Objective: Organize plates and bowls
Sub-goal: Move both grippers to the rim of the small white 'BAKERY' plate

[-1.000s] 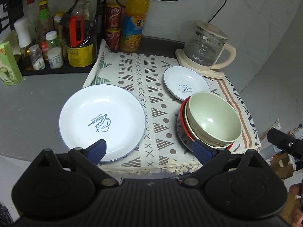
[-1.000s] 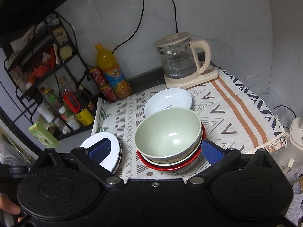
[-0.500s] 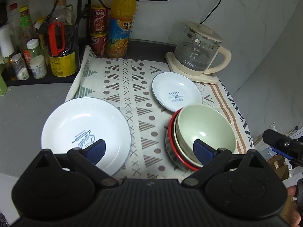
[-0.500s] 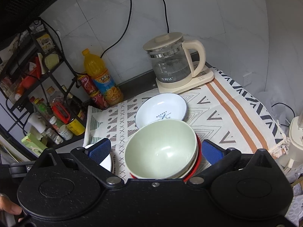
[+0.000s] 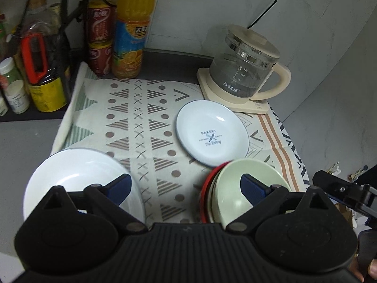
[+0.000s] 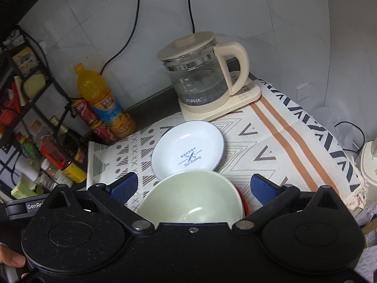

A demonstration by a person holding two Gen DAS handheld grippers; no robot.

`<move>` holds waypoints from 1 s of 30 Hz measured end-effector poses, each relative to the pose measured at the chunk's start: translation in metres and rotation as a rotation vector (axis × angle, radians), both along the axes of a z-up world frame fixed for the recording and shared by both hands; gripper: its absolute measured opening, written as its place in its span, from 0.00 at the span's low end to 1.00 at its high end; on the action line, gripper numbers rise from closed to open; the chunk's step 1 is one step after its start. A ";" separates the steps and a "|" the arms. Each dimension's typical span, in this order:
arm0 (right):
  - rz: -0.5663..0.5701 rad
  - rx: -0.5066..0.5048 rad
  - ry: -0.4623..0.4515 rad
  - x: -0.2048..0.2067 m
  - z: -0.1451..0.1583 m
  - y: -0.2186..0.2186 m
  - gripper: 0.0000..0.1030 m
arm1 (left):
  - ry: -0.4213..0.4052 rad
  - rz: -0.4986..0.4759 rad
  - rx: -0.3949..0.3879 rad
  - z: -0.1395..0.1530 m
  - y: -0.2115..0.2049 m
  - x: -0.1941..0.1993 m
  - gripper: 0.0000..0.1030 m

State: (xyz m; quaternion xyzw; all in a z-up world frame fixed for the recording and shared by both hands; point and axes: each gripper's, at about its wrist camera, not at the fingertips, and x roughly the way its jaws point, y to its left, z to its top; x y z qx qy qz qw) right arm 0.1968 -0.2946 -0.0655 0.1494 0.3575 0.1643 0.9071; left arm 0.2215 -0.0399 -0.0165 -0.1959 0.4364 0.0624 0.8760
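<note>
Bowls sit nested at the near right of the patterned cloth point(image 5: 146, 127), and I cannot count them: the pale green bowl point(image 5: 238, 188) on top shows clearly, a red rim point(image 5: 207, 184) curves beside it, and the rest is cut off behind my left fingers point(image 5: 186, 186). From my right wrist the same green bowl point(image 6: 193, 200) fills the gap between my right fingers point(image 6: 193, 186), its near edge hidden by the black housing. Both pairs of fingers stand wide apart and hold nothing. Plates I can count: two. One small white plate point(image 5: 212, 133) with blue "BAKERY" lettering lies flat on the cloth, just behind the bowl stack and near the kettle base; whether it touches the stack I cannot tell. One large white plate point(image 5: 77, 176) lies at the near left, partly on the grey worktop point(image 5: 26, 146), its front half covered by my left housing. One glass kettle point(image 5: 245, 70) with a cream handle stands at the back right. One orange juice bottle point(image 5: 132, 28) and two red cans point(image 5: 100, 37), stacked, stand at the back wall. Jars and bottles on the shelf point(image 5: 30, 75) at left are crowded and blurred.
</note>
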 end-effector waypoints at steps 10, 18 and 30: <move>-0.015 -0.016 0.045 0.044 -0.010 0.009 0.93 | 0.005 -0.028 -0.027 -0.018 0.006 0.045 0.93; -0.040 -0.001 0.122 0.083 -0.028 0.012 0.82 | 0.032 -0.029 -0.036 -0.038 0.013 0.075 0.92; -0.084 -0.009 0.240 0.132 -0.056 0.016 0.77 | 0.113 -0.068 -0.010 -0.070 0.019 0.125 0.85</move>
